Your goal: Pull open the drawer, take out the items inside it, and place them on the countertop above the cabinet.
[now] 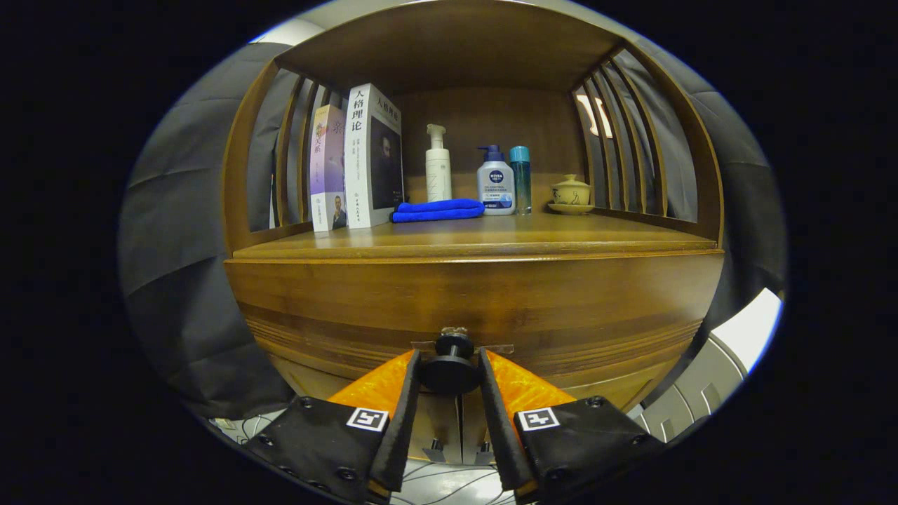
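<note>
While gripper pinches knob, drawer contents hidden

The brown wooden cabinet is showing horizontal grain bands across its drawer front, with a round black knob. On the glossy brown countertop, a white book and a purple-and-white book are standing at the left edge. A folded blue cloth, white pump bottle, white bottle with blue pump, teal bottle and cream lidded cup are lining the rear edge.
</note>
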`<state>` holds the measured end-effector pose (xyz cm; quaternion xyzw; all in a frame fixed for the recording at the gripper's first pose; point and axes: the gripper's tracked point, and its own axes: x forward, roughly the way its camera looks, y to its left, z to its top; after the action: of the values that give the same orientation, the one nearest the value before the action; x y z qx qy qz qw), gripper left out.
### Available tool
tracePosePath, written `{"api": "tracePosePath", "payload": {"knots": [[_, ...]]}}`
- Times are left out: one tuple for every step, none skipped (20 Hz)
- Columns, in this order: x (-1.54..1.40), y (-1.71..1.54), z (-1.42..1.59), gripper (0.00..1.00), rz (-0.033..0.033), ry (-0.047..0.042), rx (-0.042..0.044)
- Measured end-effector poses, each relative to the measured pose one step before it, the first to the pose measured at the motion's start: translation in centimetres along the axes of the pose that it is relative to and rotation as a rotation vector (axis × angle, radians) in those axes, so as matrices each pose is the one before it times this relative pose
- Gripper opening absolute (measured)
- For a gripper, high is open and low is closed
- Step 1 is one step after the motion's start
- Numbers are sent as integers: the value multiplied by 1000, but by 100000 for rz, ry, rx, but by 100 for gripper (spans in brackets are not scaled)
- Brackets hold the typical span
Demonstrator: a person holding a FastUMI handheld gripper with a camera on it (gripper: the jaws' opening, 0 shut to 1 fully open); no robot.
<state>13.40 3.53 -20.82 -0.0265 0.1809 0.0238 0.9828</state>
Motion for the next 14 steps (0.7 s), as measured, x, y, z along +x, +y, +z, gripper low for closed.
{"api": "tracePosePath", "payload": {"knots": [[36,91,-95,46,226,403,285],[-206,-208,84,39,264,107,-1740],[-91,-31,-165,33,-787,-1,583],[253,65,158,26,-299,419,-910],[-310,-69,-103,27,-446,771,-276],[-275,-77,-14,27,-239,-61,-207],[-338,135,-110,27,-55,55,161],[-390,-12,-157,27,155,-322,33],[-531,-29,-181,27,140,1,-402],[-534,-25,-194,27,177,-20,-426],[-555,18,-137,27,316,189,-439],[-550,-8,-233,27,323,176,-206],[-543,23,-90,27,374,249,-301],[-498,31,-192,27,529,158,-360]]}}
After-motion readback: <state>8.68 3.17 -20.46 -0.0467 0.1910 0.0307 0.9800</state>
